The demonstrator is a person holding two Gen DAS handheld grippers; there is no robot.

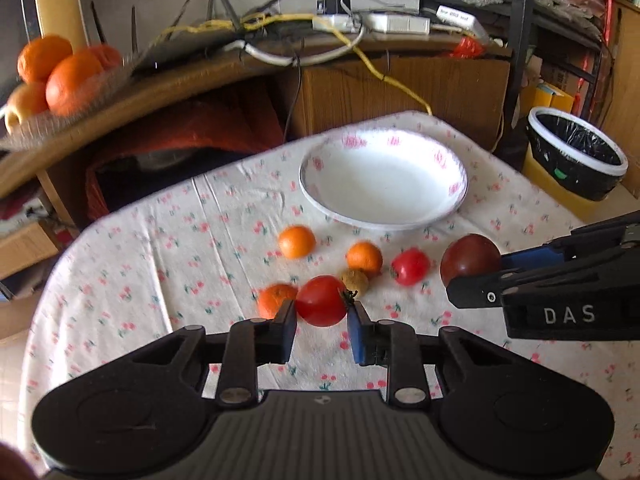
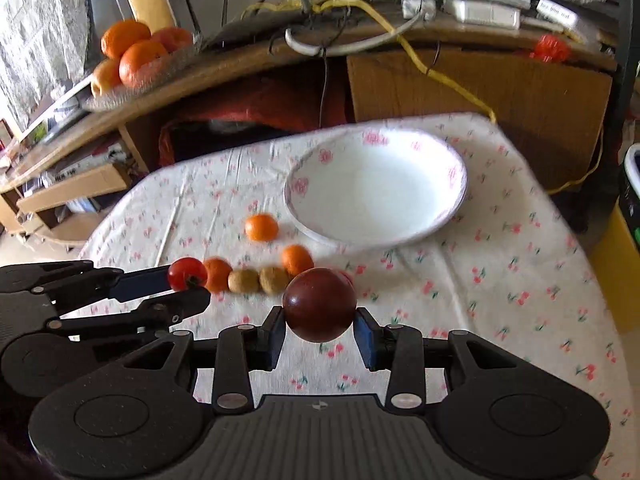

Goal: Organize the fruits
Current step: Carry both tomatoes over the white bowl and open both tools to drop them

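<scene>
My left gripper [image 1: 323, 310] is shut on a red tomato [image 1: 322, 300] just above the flowered tablecloth. To its right, my right gripper [image 1: 476, 276] is shut on a dark red tomato [image 1: 470, 260]. In the right wrist view that dark tomato [image 2: 319, 304] sits between the right gripper's [image 2: 319, 317] blue pads. The left gripper [image 2: 190, 286] holds its tomato [image 2: 187, 274] at the left. On the cloth lie three small oranges [image 1: 297, 242] [image 1: 364, 258] [image 1: 276, 300], a red tomato [image 1: 410, 266] and small brown fruits [image 2: 243, 280] [image 2: 274, 280]. A white bowl [image 1: 384, 184] stands behind them with nothing in it.
A wooden desk behind the table carries a tray of large oranges [image 1: 60, 76] and tangled cables [image 1: 340, 32]. A yellow bin with a black liner [image 1: 576, 152] stands off the table's right side. The tablecloth [image 2: 500, 280] drops away at the left and far edges.
</scene>
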